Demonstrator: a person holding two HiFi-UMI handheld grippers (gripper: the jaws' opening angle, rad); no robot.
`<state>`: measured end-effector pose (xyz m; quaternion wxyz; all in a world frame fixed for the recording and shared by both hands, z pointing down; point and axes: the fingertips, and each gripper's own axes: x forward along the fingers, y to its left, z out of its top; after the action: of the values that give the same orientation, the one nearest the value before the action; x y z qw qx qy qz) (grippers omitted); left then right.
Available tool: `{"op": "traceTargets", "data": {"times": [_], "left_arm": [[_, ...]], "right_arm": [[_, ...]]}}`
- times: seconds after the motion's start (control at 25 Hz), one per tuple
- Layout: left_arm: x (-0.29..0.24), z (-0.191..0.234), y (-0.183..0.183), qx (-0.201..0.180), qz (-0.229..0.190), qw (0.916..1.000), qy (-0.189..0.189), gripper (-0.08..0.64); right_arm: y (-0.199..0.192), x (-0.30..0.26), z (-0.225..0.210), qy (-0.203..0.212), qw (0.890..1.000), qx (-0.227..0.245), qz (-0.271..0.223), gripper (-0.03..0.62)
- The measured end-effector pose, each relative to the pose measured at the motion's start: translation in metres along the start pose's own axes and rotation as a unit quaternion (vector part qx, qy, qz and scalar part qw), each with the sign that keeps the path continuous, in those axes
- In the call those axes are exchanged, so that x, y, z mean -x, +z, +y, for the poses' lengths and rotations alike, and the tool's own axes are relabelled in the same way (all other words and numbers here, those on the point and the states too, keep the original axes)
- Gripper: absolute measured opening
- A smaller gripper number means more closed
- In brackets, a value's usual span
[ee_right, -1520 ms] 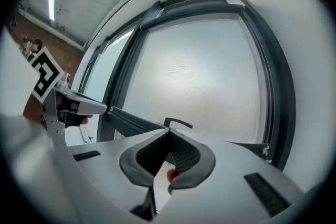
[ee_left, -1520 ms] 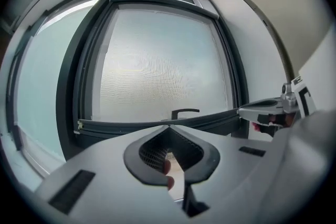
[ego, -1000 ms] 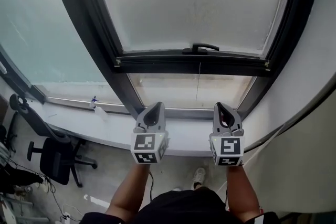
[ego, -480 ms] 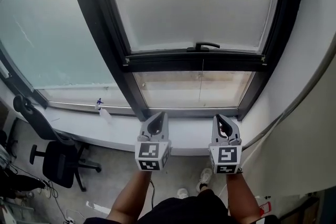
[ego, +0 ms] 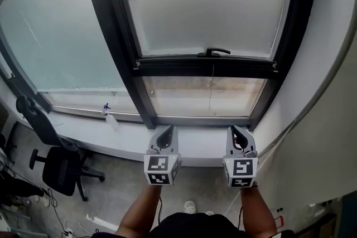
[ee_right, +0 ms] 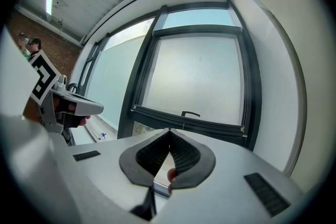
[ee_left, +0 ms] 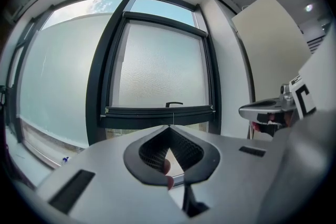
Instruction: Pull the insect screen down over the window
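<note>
Left tongs (ego: 167,132) and right tongs (ego: 237,132) are hanging clenched, empty, below the partly lowered insect screen (ego: 206,3), probably readying another pull.

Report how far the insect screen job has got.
Done: the insect screen covers most of the window, its bottom bar sitting well above the sill. In hand: nothing; the left hand-held gripper and right hand-held gripper are shut, empty, clear of the bar. Left: pull the bar down over the uncovered strip below it.
</note>
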<state>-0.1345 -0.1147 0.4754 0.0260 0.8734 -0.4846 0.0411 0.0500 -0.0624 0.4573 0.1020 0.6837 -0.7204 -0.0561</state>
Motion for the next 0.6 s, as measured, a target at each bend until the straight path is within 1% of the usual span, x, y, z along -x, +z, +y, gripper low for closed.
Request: {"op": "traceTargets", "data": {"times": [0.16,0.28,0.4,0.6], "left_arm": [[0.013,-0.021,-0.001,-0.002,0.006,1.0,0.003,0.003],[0.024,-0.037,-0.001,0.002,0.008,1.0,0.004,0.003],[0.038,-0.048,-0.003,0.005,0.012,0.9999,0.006,0.003],[0.052,-0.07,-0.01,0.002,0.015,0.9998,0.008,0.003]], "right_arm": [[-0.003,0.019,-0.011,-0.001,1.0,-0.007,-0.002,0.006],[-0.01,0.04,-0.024,-0.01,1.0,-0.001,0.0,0.006],[-0.02,0.059,-0.033,-0.009,1.0,0.0,0.01,0.005],[-0.027,0.079,-0.037,-0.005,1.0,-0.001,0.012,0.005]]}}
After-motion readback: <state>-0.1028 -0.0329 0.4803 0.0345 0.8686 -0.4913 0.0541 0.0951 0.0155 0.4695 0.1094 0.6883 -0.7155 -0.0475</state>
